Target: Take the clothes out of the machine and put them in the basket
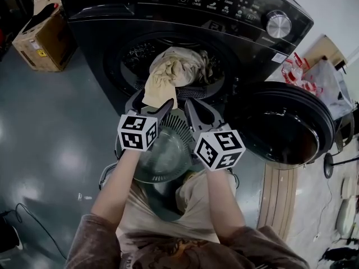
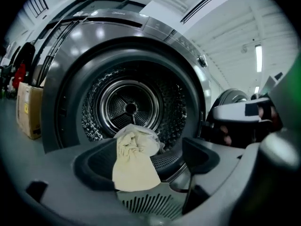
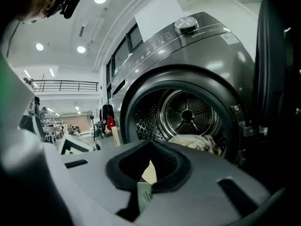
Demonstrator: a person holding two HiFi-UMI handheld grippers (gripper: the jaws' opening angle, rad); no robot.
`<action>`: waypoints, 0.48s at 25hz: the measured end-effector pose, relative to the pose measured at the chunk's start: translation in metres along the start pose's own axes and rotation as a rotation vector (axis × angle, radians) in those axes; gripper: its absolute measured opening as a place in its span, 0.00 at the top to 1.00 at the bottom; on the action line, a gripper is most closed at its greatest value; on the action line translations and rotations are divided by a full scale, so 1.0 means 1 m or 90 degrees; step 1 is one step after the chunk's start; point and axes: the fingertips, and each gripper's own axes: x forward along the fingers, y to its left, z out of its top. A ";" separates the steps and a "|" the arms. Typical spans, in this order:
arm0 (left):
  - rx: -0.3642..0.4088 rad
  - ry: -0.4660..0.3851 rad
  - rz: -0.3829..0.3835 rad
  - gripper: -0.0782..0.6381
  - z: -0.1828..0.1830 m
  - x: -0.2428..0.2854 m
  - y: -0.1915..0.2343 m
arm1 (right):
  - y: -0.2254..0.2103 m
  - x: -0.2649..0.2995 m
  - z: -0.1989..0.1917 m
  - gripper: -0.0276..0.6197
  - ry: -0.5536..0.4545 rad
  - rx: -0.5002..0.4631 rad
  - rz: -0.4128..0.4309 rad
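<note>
Forearms in brown sleeves reach out in front of the washing machine (image 1: 185,15), one gripper in each hand. Both hang over a grey slotted basket (image 1: 178,126) that stands on the floor just before the machine's opening.

Nearest the opening is the left gripper (image 1: 152,101). Its jaws stand wide apart. A cream cloth (image 1: 168,74) droops between them, and the pads do not press on it. Beside it, the right gripper (image 3: 150,145) has its jaws brought together at the tips, with nothing caught in them.

The cream cloth drapes over the lower lip of the machine's opening. Its free end hangs down toward the basket, while its upper part is bunched in the drum mouth. More pale fabric lies behind it inside the drum.

No garment shows in the basket, so the task looks barely started. The cream cloth is only halfway out, and it and the fabric behind it have yet to be lifted clear and dropped in.

The round door (image 1: 286,128) is swung fully open to the right of the machine. A glossy grey floor (image 1: 56,139) spreads around the machine. A cardboard box (image 1: 39,38) sits to the machine's left, and plastic bags (image 1: 314,77) lie beyond the door on its right. Behind the machine opens a large white hall with strip lights overhead.
</note>
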 end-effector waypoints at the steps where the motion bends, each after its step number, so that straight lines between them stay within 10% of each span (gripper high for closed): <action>1: -0.001 0.004 0.003 0.27 -0.003 0.004 0.003 | 0.001 0.000 0.000 0.96 0.000 -0.002 0.000; 12: 0.079 0.086 0.018 0.24 -0.030 0.060 0.027 | 0.006 -0.001 -0.002 0.96 0.012 -0.015 0.010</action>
